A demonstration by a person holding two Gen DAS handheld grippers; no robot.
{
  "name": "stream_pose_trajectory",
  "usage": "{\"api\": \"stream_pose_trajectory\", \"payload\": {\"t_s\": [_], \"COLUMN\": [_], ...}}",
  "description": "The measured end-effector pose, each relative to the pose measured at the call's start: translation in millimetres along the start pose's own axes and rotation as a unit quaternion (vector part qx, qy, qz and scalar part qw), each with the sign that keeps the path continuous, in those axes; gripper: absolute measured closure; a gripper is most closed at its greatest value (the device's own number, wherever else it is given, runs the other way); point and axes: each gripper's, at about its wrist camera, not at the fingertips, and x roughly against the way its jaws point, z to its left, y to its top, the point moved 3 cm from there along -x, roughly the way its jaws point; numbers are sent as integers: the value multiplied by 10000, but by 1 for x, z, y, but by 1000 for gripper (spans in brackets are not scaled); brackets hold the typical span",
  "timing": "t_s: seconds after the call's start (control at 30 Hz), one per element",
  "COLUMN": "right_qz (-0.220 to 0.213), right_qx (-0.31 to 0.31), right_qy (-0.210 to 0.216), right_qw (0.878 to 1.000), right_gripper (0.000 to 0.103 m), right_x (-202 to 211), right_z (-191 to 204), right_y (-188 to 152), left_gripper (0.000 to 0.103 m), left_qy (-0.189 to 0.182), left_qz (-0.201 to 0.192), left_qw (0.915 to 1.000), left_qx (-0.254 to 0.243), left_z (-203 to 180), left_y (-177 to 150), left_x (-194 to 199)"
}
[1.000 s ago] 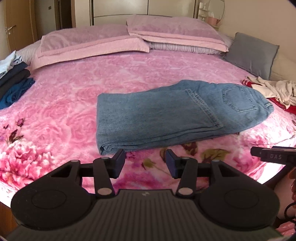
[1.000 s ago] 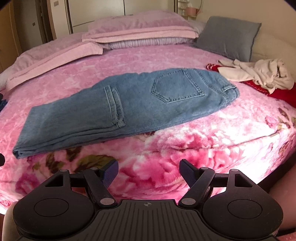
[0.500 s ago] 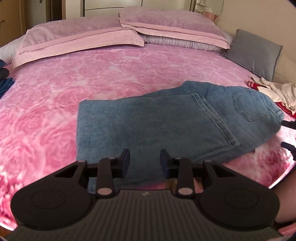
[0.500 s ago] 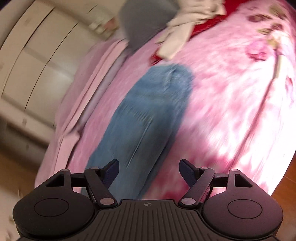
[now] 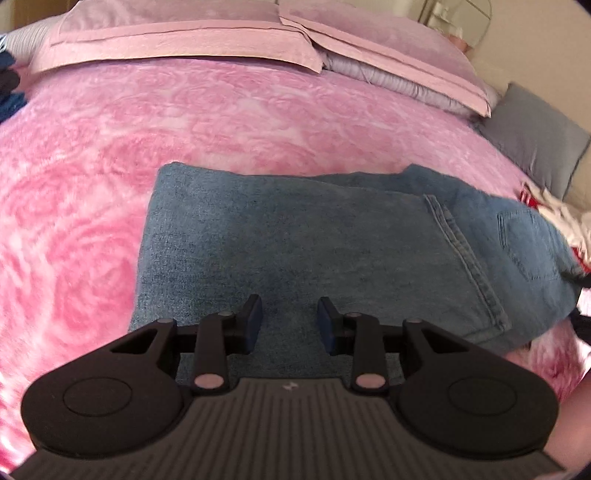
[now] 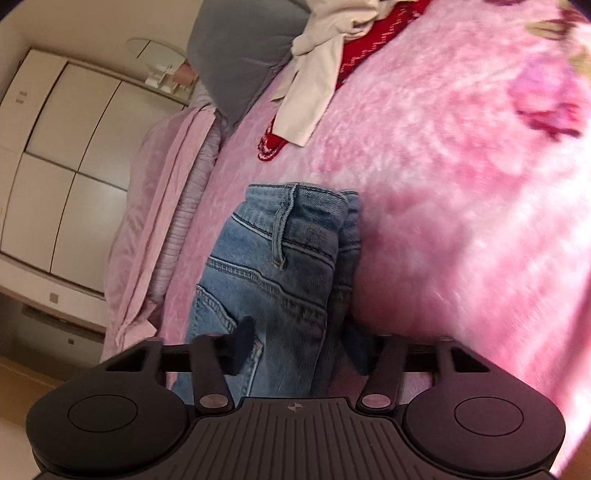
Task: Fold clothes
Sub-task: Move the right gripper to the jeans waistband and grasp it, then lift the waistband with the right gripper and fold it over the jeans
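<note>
Folded blue jeans [image 5: 314, 251] are lying across a pink floral bed [image 5: 110, 147], as the left claw [image 5: 290, 325] is hovering released over their near edge. The right claw [image 6: 299, 350], spread wide, is straddling the waistband end [image 6: 295, 221], one finger hidden by denim; a grey cushion [image 6: 240, 48] is lying beyond.

Home bedroom. Big bed w/ fuzzy pink rose-print blanket [image 5: 229, 122] takes up most of both views. Pink pillows [image 5: 177, 33] stacked at headboard end, plus a grey cushion [image 5: 535, 136] off to one side. White panelled wardrobe doors [image 6: 62, 147] along the wall. Laundry on the bed: jeans [image 5: 314, 236], a cream garment [image 6: 314, 81] over a red one [image 6: 354, 55]. Dark clothes [image 5: 9, 88] at the far edge.
</note>
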Motion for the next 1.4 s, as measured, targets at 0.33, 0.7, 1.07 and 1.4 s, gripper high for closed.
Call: {"api": "stream_pose_trajectory", "payload": {"t_s": [0.33, 0.7, 1.07, 1.4], "right_qz": [-316, -1197, 353, 138], "right_qx": [1727, 6769, 8483, 8409], "right_qy": [-955, -179, 464, 477], "right_qw": [9798, 7261, 5264, 5390], "right_gripper": [94, 95, 29, 30], "right_x": [-2, 37, 36, 63], "right_z": [43, 216, 188, 199], "right_y": [-21, -258, -447, -443], "left_gripper": [81, 81, 81, 80], "left_qy": [-172, -297, -202, -466], "left_qz": [-107, -448, -441, -262], "left_qw": [9983, 9891, 9795, 9805], "left_qx": [539, 1369, 1954, 1893], "left_z": [22, 83, 144, 141], "left_y": [6, 0, -33, -50], "left_x": [16, 66, 108, 110]}}
